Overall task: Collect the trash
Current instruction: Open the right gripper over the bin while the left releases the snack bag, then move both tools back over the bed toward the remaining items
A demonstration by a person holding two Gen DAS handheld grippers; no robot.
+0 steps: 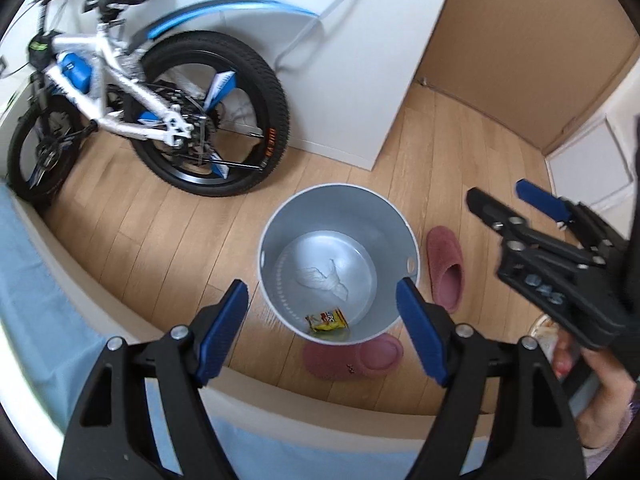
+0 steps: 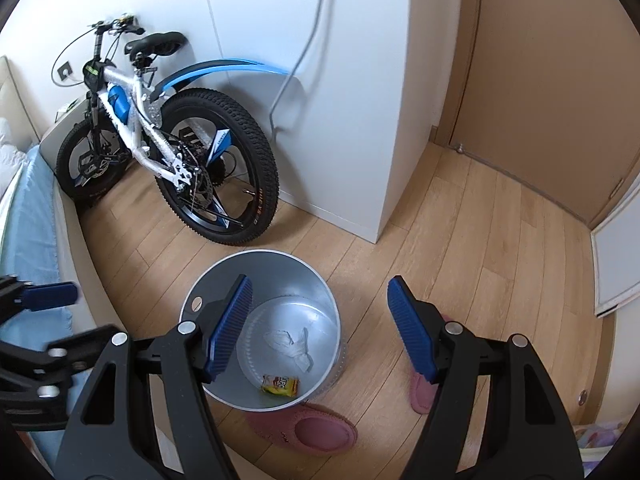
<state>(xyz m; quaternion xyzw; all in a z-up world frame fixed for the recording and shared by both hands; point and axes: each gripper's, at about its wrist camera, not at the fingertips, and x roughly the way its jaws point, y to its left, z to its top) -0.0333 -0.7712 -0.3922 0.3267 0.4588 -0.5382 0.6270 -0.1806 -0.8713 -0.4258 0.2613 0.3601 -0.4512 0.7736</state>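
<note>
Yellow wrapper (image 1: 327, 323) in bin (image 1: 276, 220), below left tool (image 1: 322, 298).

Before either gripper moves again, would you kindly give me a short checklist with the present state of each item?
1. Left gripper empty, jaws apart: ok.
2. Right gripper empty, jaws apart: ok.
3. Yellow snack wrapper lying inside the metal bin: ok.
4. Crumpled white tissue on the bin's bottom: ok.
5. Bin upright on the wooden floor: ok.
6. More trash left to collect: cannot tell; only two pink slippers beside the bin and a bicycle by the wall show on the floor.
</note>
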